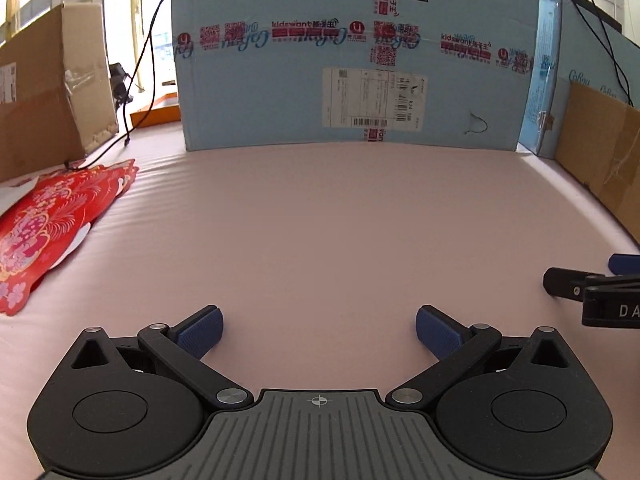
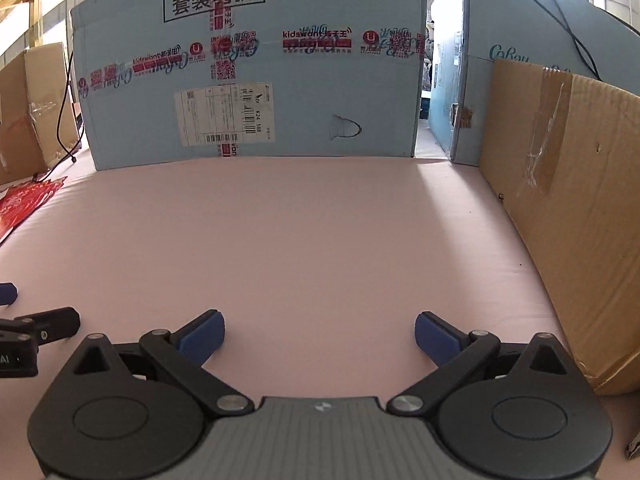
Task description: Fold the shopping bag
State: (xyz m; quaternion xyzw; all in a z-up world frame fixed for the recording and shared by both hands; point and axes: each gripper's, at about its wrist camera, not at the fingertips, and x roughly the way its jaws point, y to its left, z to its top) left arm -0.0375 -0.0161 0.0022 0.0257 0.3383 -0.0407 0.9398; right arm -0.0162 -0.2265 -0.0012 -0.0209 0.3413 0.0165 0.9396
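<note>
On the far left of the pink bench (image 1: pixel 320 232), the red shopping bag (image 1: pixel 52 224) with its flower print lies flat, close to a brown cardboard box (image 1: pixel 40 100) and a black cable (image 1: pixel 132 80) that hangs down near its top edge. Both tools are well apart from it: the left hand-held gripper (image 1: pixel 319 334) hangs over bare bench with its blue pads spread wide and nothing between them, and the right hand-held gripper (image 2: pixel 319 336) is the same, wide and empty, near the cardboard wall (image 2: pixel 568 208) on the right side. The bag looks thin and slippery, so I judge that the first risk is a bad pinch: if a pad comes down flat on it, the fingers may take only the top layer, or push the bag along the smooth cover instead of lifting its edge. Reaching to the left could also catch the cable and drag it over the bag. The bag is partly outside both views, so its handles and lower edge cannot be seen, and a fold started from there may come out crooked. Pulling it first toward the open middle, in front of the blue box (image 1: pixel 360 60), seems safer.
</note>
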